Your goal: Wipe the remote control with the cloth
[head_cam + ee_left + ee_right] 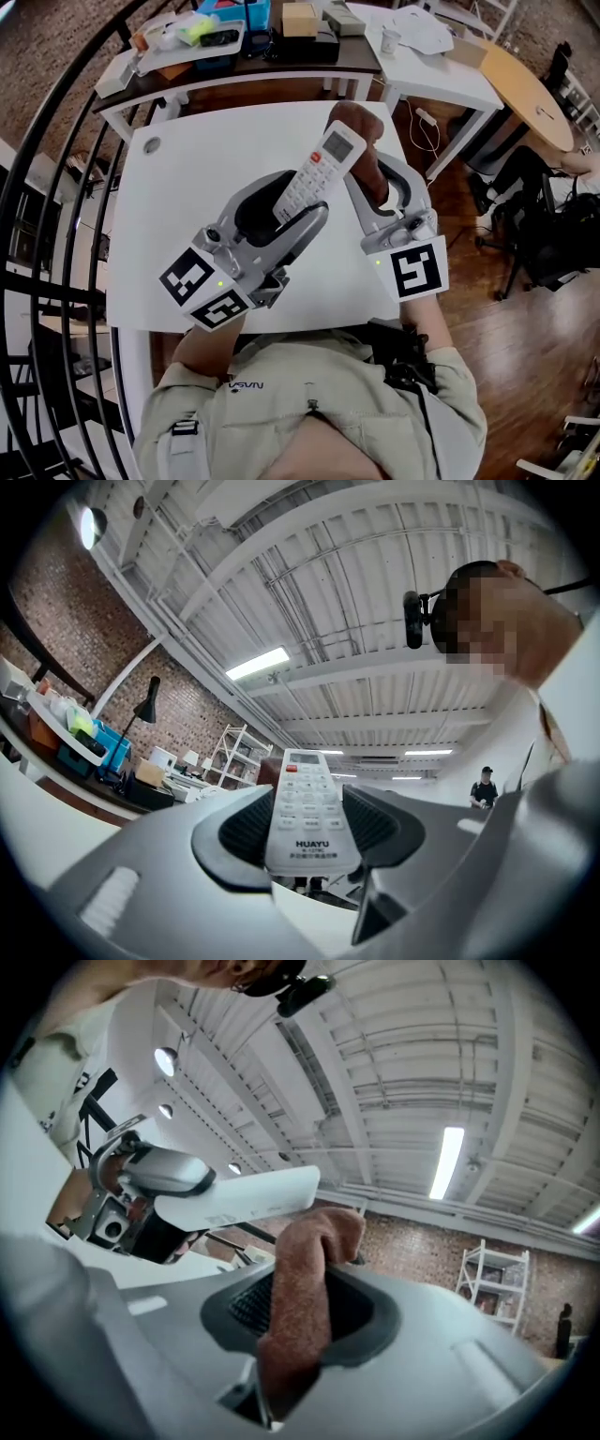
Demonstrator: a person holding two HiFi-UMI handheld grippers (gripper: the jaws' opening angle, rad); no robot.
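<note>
Now the left tool (286, 214) clamps the white remote control (325, 159) above the bench (187, 178), while the right tool (382, 192) pinches the brown cloth (361, 127) at its display end

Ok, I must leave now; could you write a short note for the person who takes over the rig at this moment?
Left gripper: shut on the remote control, held up over the white table.
Right gripper: shut on the brown cloth, which sits at the remote's far end and seems to touch it.
Done: both things are picked up and brought together.
Left: the wiping; how much is already wiped cannot be told.
</note>
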